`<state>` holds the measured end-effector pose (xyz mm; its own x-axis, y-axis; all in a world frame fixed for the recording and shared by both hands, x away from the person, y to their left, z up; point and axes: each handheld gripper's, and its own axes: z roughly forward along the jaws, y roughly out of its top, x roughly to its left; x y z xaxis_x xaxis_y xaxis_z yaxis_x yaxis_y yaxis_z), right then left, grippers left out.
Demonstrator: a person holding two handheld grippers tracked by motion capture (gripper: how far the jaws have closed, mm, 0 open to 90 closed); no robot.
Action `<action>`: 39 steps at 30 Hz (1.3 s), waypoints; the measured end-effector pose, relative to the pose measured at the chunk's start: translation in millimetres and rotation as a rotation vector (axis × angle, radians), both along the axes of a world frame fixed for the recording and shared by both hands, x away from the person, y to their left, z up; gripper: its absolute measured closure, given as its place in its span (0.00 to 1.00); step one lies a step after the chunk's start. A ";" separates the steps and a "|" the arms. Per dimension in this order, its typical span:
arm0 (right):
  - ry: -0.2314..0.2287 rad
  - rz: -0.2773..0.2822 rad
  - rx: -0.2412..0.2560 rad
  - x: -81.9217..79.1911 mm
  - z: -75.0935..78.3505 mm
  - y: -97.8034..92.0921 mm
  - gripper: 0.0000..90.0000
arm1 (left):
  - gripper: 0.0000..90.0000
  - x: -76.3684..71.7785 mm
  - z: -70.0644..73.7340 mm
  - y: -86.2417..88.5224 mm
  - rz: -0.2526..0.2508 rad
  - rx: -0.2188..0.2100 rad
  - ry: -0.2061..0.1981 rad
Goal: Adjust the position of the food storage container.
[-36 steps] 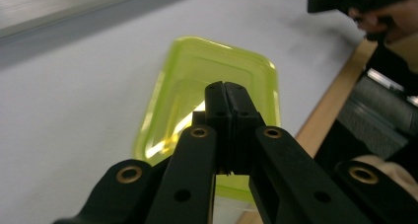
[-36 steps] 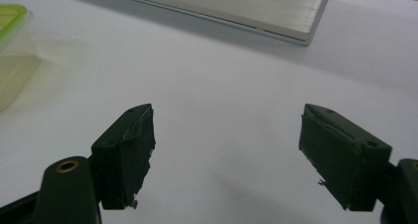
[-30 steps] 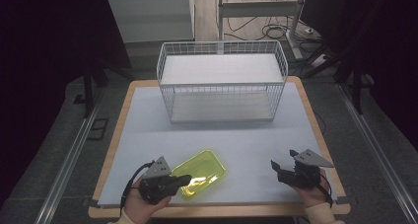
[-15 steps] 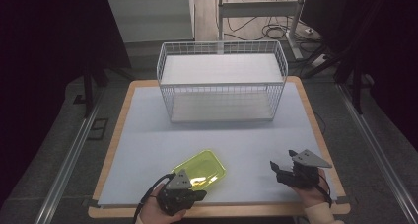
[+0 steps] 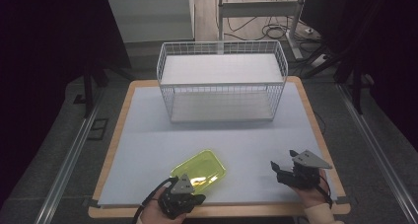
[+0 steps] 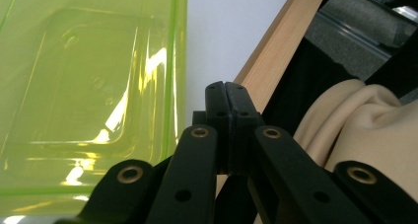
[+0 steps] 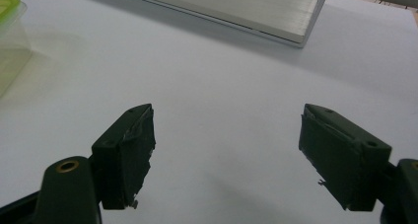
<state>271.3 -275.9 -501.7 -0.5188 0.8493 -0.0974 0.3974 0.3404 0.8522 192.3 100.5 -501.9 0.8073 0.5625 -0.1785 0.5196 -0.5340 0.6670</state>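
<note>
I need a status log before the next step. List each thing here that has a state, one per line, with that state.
Left tongs: shut, holding nothing, beside the tray near the table's front edge.
Right tongs: open, empty, over bare table.
Tray: yellow-green, see-through, open side up, empty, flat on the table.
Basket: white wire, upright, at the table's far side; nothing visible inside.

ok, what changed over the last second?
The left hand-held gripper swung from the tray's left side round to its near edge, at the table's front; its jaws are shut, holding nothing. The tray, basket and open right hand-held gripper stayed put.
</note>
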 end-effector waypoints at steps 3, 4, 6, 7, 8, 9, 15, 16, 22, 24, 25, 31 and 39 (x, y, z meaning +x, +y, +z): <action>-0.001 0.001 -0.003 0.0 -0.2 0.5 0.24 | 1.00 1.6 -0.6 3.0 0.005 -0.001 0.006; -0.001 0.001 -0.004 0.2 -0.2 0.4 0.24 | 1.00 2.9 -1.0 4.7 0.008 -0.001 0.008; -0.002 0.001 -0.004 0.5 -0.3 0.3 0.24 | 1.00 4.6 -1.4 6.4 0.012 0.000 0.011; -0.002 0.001 -0.004 0.5 -0.3 0.3 0.24 | 1.00 4.6 -1.4 6.4 0.012 0.000 0.011; -0.002 0.001 -0.004 0.4 -0.2 0.2 0.24 | 1.00 5.8 -1.6 8.2 0.015 0.008 0.011; -0.004 0.003 -0.004 0.1 0.1 0.3 0.24 | 1.00 6.1 -1.9 8.8 0.023 0.004 0.013; -0.004 0.004 -0.009 0.1 -0.6 1.2 0.24 | 1.00 10.4 -2.2 17.4 0.045 0.022 0.008; -0.004 0.003 -0.007 0.6 -0.7 1.7 0.24 | 1.00 10.8 -2.3 19.0 0.053 0.025 0.004; -0.007 0.002 -0.014 0.3 -0.4 3.4 0.25 | 1.00 15.6 -3.1 28.8 0.082 0.039 -0.009; -0.006 0.000 -0.018 0.8 -0.7 3.5 0.25 | 1.00 18.4 -3.9 30.1 0.100 0.070 -0.026; -0.005 -0.003 -0.018 0.9 -0.9 3.3 0.25 | 1.00 19.7 -4.4 30.9 0.103 0.069 -0.022; -0.001 -0.001 -0.018 0.2 -1.0 3.2 0.25 | 1.00 26.7 -5.9 35.9 0.131 0.070 -0.017; 0.000 0.003 -0.024 1.1 -1.6 4.4 0.25 | 1.00 31.8 -8.5 37.6 0.145 0.076 -0.013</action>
<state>272.4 -271.6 -503.3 -0.5209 0.8454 -0.1179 0.3963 0.3619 0.8438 224.1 138.1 -510.4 0.7189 0.6845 -0.1210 0.5860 -0.5032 0.6351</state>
